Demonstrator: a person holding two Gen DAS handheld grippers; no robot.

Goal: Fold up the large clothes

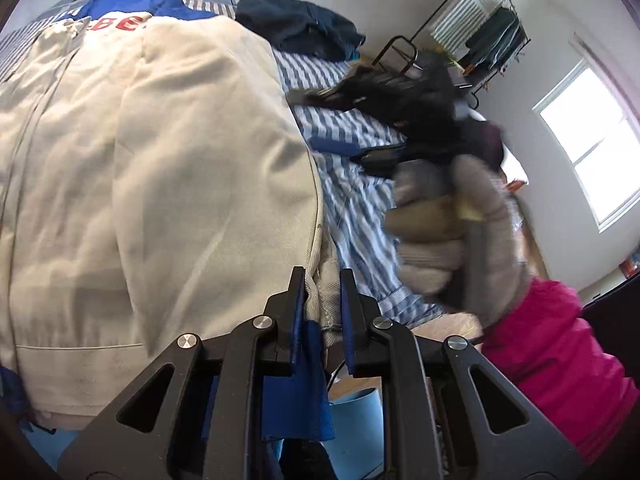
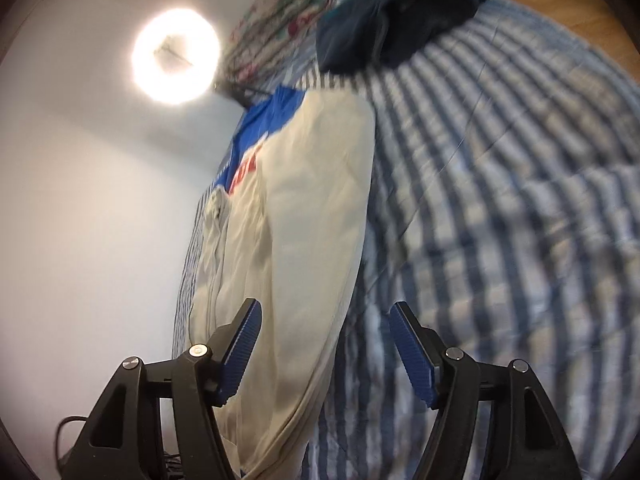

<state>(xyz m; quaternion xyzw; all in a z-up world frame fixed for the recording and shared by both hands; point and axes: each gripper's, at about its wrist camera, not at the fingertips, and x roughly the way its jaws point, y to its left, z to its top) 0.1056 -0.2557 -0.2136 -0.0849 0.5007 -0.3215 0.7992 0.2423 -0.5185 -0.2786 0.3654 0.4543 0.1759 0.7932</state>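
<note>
Here the left gripper (image 1: pixel 322 292) clamps the cream jacket's (image 1: pixel 160 160) hem; the right gripper (image 2: pixel 325 322) gapes.

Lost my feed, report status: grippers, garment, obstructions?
Left gripper shut on cream jacket hem. Right gripper open, over jacket edge. Dark clothes pile far up bed, not in way.

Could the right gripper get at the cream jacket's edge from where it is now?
Probably yes. The right gripper stands open just over the cream jacket, whose edge lies between its fingers on the striped bedspread, with nothing lying over it.
</note>
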